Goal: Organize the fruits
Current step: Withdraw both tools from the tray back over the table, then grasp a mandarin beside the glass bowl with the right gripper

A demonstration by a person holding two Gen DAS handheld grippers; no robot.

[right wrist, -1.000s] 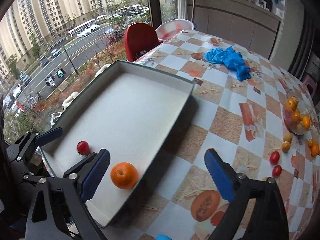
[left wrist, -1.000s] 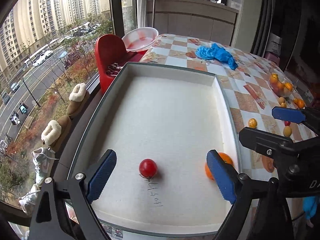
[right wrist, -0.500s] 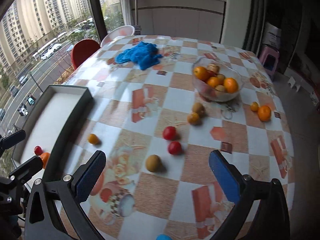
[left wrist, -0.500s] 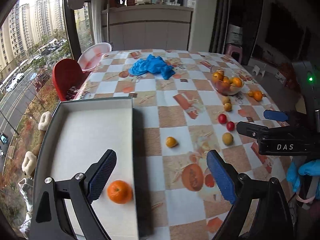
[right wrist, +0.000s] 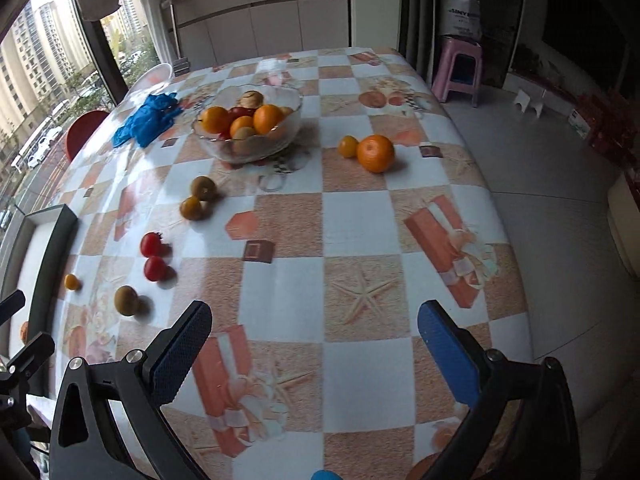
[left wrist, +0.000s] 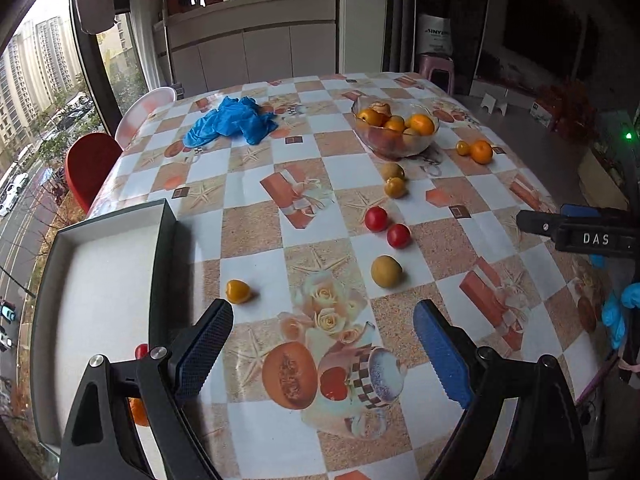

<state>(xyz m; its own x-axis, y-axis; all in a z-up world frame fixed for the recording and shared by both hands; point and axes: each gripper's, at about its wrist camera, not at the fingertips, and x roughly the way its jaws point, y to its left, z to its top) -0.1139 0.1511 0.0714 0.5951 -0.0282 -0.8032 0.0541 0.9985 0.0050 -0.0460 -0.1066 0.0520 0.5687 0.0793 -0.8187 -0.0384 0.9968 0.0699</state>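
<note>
We've swung both grippers off the tray (left wrist: 100,264) to the loose fruit on the worktop (right wrist: 360,240); left gripper (left wrist: 320,344) and right gripper (right wrist: 316,344) jaws apart, empty. Next pick pending.

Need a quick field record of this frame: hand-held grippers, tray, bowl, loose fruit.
left hand-held gripper: open, empty, over the tablecloth
right hand-held gripper: open, empty, over the tablecloth
tray: at the table's window side; a red tomato and an orange fruit show partly behind the left finger
glass bowl: holds oranges and other fruit
loose fruit: two red tomatoes, brown fruit, small yellow fruit, orange
blue cloth: far side, crumpled
</note>
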